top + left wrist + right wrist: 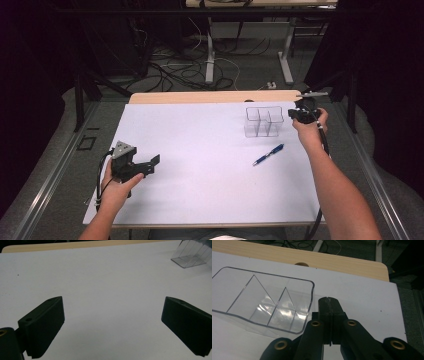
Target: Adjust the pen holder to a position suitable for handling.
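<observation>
A clear plastic organiser with three compartments stands at the far right of the white sheet; in the right gripper view the organiser lies just left of my jaws. A blue pen lies on the sheet in front of it. My right gripper hovers beside the organiser's right side, and its jaws are pressed together with nothing between them. My left gripper rests near the sheet's left front, its jaws spread wide over bare sheet.
The white sheet covers a wooden table whose far edge shows beyond it. Cables and table legs lie on the floor behind. Dark curtains stand on both sides.
</observation>
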`<state>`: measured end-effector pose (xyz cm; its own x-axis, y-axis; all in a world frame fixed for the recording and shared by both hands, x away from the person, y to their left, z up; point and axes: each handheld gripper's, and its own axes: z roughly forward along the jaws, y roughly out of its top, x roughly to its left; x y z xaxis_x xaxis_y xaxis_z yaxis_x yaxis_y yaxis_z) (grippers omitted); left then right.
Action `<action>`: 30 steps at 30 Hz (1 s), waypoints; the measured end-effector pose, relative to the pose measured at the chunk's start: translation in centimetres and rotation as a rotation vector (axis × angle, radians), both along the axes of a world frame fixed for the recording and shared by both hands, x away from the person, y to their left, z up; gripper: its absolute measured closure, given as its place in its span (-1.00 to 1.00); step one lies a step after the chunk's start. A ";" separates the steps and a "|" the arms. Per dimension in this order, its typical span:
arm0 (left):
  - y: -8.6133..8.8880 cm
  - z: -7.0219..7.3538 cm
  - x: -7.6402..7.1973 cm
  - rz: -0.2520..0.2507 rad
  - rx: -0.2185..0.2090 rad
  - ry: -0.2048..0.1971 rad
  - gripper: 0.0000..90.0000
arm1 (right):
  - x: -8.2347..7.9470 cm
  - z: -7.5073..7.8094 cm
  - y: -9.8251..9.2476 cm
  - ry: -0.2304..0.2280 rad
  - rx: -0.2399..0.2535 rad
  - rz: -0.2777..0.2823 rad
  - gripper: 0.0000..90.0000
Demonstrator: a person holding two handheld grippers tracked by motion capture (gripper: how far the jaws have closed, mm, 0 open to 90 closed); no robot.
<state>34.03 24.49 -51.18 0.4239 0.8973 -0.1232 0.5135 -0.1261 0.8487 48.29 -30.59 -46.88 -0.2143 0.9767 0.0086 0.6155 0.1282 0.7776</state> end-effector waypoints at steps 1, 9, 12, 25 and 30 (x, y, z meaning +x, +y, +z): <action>0.0 0.0 0.0 -0.002 0.001 0.002 -0.90 | 0.3 -0.2 -0.1 -0.004 0.003 0.003 1.00; -0.1 -0.3 0.1 0.000 0.002 0.009 -0.90 | 1.8 -1.6 0.4 -0.017 0.005 0.023 1.00; -0.1 -0.4 0.1 0.002 0.007 0.016 -0.90 | 2.2 -2.1 0.7 -0.017 -0.010 0.037 1.00; -0.1 -0.4 0.1 0.001 0.011 0.015 -0.90 | 2.4 -2.8 0.8 -0.010 0.000 0.035 1.00; -0.1 -0.4 0.1 0.001 0.008 0.015 -0.90 | 2.4 -2.9 1.3 -0.013 0.007 0.057 1.00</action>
<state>34.09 24.42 -51.58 0.4209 0.8988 -0.1221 0.5267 -0.1325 0.8397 50.71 -29.33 -49.77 -0.2692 0.9630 0.0126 0.5972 0.1566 0.7867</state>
